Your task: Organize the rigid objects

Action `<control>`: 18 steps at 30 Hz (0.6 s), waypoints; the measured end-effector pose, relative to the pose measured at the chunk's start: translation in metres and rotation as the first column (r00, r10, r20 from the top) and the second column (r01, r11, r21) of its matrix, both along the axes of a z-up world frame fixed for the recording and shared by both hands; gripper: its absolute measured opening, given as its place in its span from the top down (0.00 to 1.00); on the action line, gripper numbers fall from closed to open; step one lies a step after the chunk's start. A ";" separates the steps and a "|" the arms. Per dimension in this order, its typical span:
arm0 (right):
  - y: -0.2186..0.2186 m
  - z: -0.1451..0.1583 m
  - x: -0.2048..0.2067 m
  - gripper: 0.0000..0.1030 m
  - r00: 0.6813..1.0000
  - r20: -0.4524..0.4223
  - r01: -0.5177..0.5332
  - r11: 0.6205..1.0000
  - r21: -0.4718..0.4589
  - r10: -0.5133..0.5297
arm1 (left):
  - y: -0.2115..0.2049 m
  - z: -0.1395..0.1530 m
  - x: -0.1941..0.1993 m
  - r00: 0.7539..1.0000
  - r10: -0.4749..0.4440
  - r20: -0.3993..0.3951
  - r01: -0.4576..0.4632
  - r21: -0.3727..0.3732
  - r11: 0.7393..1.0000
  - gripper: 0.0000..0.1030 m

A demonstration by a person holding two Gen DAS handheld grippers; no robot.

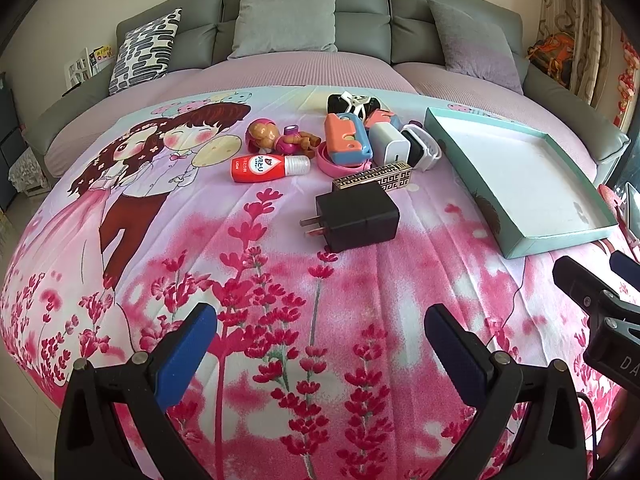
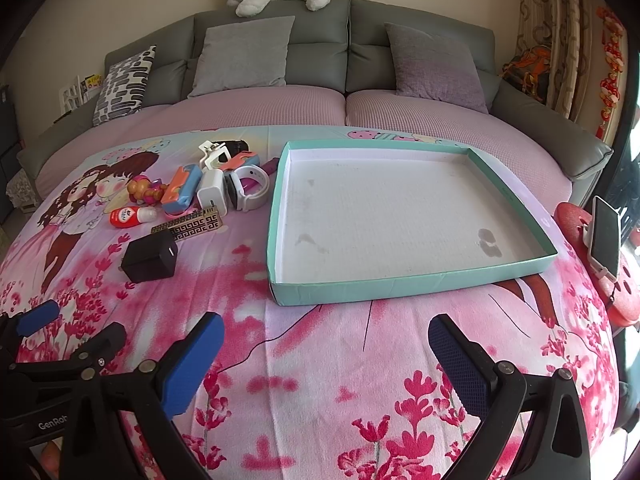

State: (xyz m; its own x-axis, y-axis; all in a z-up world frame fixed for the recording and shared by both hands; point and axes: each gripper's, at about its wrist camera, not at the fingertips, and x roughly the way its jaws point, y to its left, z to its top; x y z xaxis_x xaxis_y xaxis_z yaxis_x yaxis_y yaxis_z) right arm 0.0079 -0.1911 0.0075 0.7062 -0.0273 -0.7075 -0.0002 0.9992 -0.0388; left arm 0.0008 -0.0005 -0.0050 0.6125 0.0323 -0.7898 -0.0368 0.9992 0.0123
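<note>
Both grippers are spread wide and holding nothing. The left gripper point(image 1: 320, 340) has its blue pads point(image 1: 186, 356) far apart, hovering over the pink flowered blanket point(image 1: 280, 280) with nothing between the fingers. Same deal for the right gripper point(image 2: 326, 356): jaws released, just bare blanket in the gap. I can't tell whether either one actually touches the fabric.

Straight ahead of the left gripper sits the black charger point(image 1: 356, 216), prongs pointing left, closest item to it but still well apart from the fingertips. Just behind the charger is a gold patterned box point(image 1: 376, 176). Further out is the rest of the pile: a red bottle point(image 1: 264, 168) lying on its side, a doll point(image 1: 276, 136), an orange and blue toy point(image 1: 346, 138), a white charger point(image 1: 388, 144), a white watch point(image 1: 424, 148), a pink strap point(image 1: 332, 160) and some sunglasses point(image 1: 352, 102) at the very back.

The teal tray point(image 2: 400, 284) is directly ahead of the right gripper, empty, with a couple of stains on its white bottom. From the left gripper it's off to the front right. The right gripper pokes into the left wrist view at the right edge, so the two sit side by side. A phone point(image 2: 606, 236) stands off to the right of the tray.
</note>
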 end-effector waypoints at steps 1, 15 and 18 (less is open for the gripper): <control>0.000 0.000 0.000 0.00 1.000 0.000 0.000 1.000 0.000 0.000 | 0.000 0.000 0.000 1.000 0.000 0.002 0.000 -0.003 1.000 0.00; -0.002 0.001 0.000 0.00 1.000 -0.012 -0.014 1.000 0.027 0.015 | 0.006 0.001 0.003 1.000 -0.003 -0.009 0.003 -0.051 0.999 0.00; 0.002 0.010 -0.001 0.00 0.999 -0.005 -0.053 0.997 0.056 0.053 | 0.015 0.008 0.010 0.999 -0.002 -0.038 -0.002 -0.093 0.996 0.00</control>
State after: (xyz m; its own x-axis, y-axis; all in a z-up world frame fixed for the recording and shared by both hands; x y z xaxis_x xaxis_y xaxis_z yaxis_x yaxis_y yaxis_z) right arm 0.0070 -0.1894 0.0178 0.7011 0.0492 -0.7114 -0.0530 0.9985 0.0169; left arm 0.0105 0.0146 0.0031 0.5822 -0.0426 -0.8119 -0.0379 0.9961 -0.0795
